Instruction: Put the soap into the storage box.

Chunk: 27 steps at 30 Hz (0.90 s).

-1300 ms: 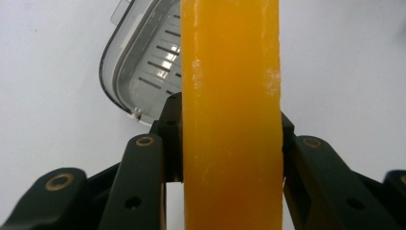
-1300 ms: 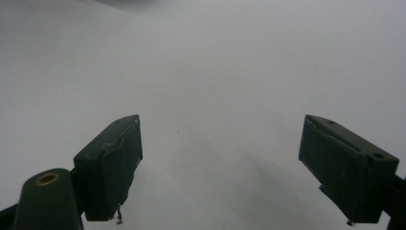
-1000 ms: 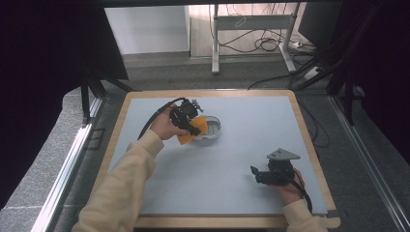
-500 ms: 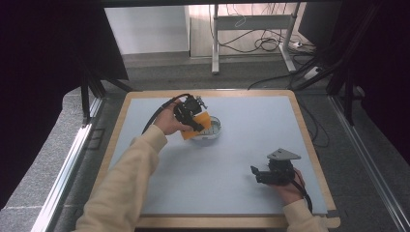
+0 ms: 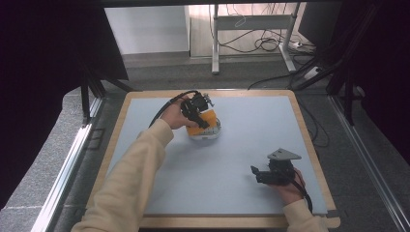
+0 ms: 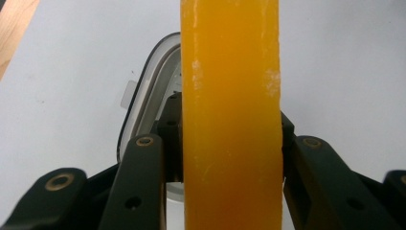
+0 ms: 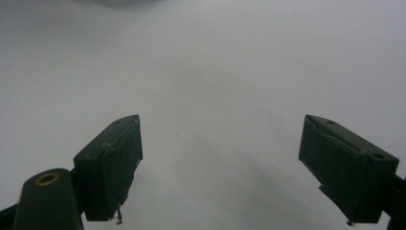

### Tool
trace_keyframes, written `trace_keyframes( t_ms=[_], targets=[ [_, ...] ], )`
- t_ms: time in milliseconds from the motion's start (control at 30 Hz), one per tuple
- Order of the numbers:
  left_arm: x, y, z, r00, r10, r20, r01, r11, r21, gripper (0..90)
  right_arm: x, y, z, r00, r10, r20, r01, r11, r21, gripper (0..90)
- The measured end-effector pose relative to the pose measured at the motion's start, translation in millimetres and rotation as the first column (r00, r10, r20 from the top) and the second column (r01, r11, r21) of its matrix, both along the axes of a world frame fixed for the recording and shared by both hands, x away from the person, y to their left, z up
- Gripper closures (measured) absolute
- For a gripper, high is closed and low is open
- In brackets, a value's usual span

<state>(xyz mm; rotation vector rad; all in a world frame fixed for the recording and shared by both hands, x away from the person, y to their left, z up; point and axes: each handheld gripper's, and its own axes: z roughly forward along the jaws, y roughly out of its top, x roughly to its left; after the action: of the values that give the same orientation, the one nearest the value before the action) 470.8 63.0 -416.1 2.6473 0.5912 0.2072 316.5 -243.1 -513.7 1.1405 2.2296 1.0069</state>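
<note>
My right gripper (image 5: 255, 173) sits low on the near right part of the bench (image 5: 241, 159), close to the wooden rim (image 5: 309, 145) on that side. In the right gripper view its fingers (image 7: 112, 163) are spread wide with nothing between them, just plain grey top under them. There is lots of free room to its left, all the way across the near half of the bench. The near wooden edge is just behind my right hand (image 5: 290, 186).

My left sleeve (image 5: 130, 183) comes in from the near left corner and runs up over the grey top.

Farther out, near the middle of the far half, my left gripper (image 5: 199, 121) is squeezed on an orange block (image 5: 205, 122). In the left gripper view the orange block (image 6: 230, 115) stands tall between the two fingers (image 6: 143, 177), which press on both of its flat sides. Just under it is a small white dish (image 5: 205, 134) that sits on the bench. The block is over the dish, but I cannot tell if it touches the bottom. In the left gripper view the dish rim (image 6: 143, 100) curves out to the left of the block.

The dish is well apart from every bench edge. There is open grey top to its right and behind it, up to the far wooden rim. The black cable (image 5: 167, 104) loops from my left gripper toward the far left.
</note>
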Motion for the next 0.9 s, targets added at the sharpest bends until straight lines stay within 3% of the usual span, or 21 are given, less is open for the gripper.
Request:
trace_keyframes(
  t_ms=[67,500,900],
  targets=[
    [3.3,-3.1,-0.7,0.9999,-0.007,0.01,0.007,0.9999,0.016,61.8,0.0,-0.2,0.0,1.0,-0.001,-0.002,0.001,1.0,0.002,15.6],
    [19.6,-12.3,-9.5,0.9988,-0.048,-0.002,0.048,0.9987,0.017,61.8,0.9,-3.1,-1.2,0.9999,-0.01,-0.007,0.01,1.0,0.003,15.6],
    [27.9,-9.2,-21.3,0.9953,-0.095,-0.022,0.095,0.9952,0.024,61.8,1.1,-4.8,-1.6,0.9998,-0.017,-0.011,0.017,1.0,0.004,15.6]
  ],
)
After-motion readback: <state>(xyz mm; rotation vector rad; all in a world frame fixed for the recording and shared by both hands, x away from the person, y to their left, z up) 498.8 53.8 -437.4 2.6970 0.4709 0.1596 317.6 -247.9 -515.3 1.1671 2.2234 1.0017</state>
